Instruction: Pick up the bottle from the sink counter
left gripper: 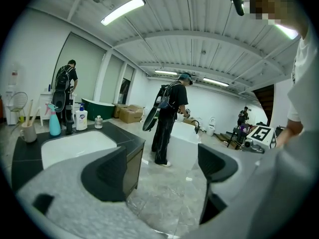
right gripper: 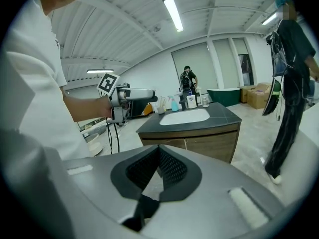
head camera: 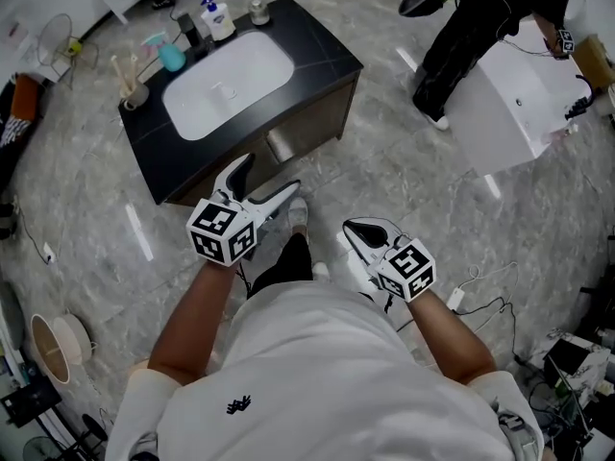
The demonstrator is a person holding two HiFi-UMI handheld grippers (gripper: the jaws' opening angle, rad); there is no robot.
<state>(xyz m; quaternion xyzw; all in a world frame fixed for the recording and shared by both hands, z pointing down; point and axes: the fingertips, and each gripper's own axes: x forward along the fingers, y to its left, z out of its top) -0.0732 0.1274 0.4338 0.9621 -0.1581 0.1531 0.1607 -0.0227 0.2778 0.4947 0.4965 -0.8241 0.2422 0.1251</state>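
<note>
The black sink counter (head camera: 317, 51) with its white basin stands ahead on the grey floor. Along its back edge stand a white pump bottle (head camera: 219, 19), a teal spray bottle (head camera: 171, 56), a small jar (head camera: 258, 11) and a cup of sticks (head camera: 135, 89). My left gripper (head camera: 271, 176) hovers in front of the counter's near edge, jaws wide apart and empty. In the left gripper view, the left gripper (left gripper: 162, 166) frames bare floor, with the pump bottle (left gripper: 81, 118) far off to the left. My right gripper (head camera: 360, 230) hangs lower, near my body, jaws together on nothing. The right gripper (right gripper: 158, 169) faces the counter (right gripper: 234, 116).
A person in dark clothes (head camera: 480, 27) stands at a white unit (head camera: 524, 104) to the right of the counter. Cables (head camera: 480, 301) trail over the floor at the lower right. A round basin (head camera: 53, 344) lies at the lower left. My feet are below the left gripper.
</note>
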